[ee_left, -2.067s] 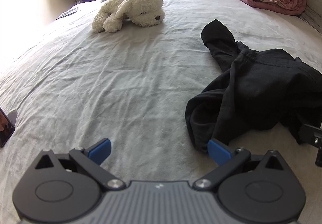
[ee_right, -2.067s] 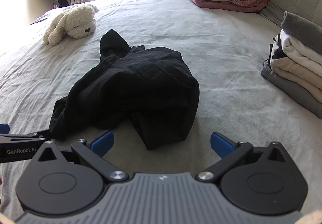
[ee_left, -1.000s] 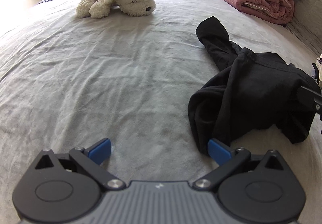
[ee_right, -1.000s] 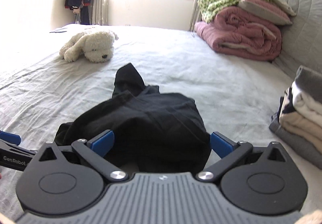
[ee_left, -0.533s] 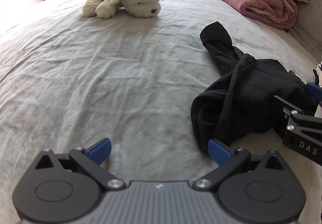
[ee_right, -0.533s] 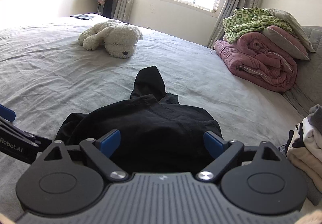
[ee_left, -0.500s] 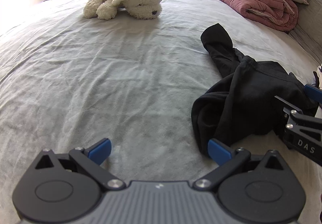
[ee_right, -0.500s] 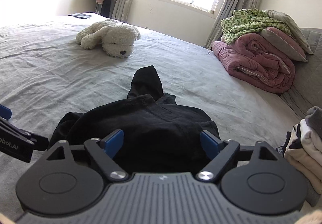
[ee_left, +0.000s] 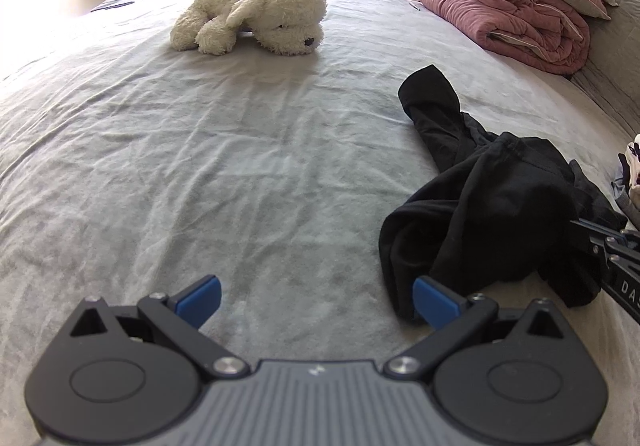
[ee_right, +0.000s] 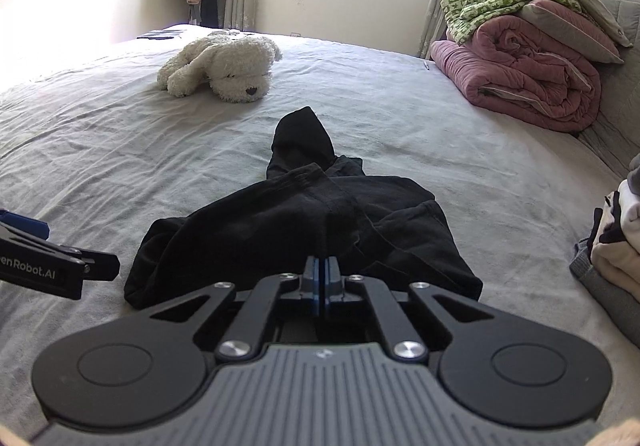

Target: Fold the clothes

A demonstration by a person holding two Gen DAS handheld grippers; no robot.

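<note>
While my right gripper [ee_right: 320, 282] has its blue pads pressed together on the near edge of the black garment [ee_right: 304, 221], my left gripper [ee_left: 316, 300] hangs with its jaws spread wide and nothing between them. From the left one, the crumpled garment lies ahead and to the right on the grey bed sheet [ee_left: 200, 173], its near fold just beside the right fingertip. A white plush dog [ee_left: 256, 17] rests well ahead, a pink quilt [ee_right: 516, 73] far right.

White lettering "enRobot.AI", cut off at frame edge, printed on left gripper [ee_right: 24, 242] body. "DAS", likewise truncated, printed on right gripper [ee_left: 592, 234] body.
</note>
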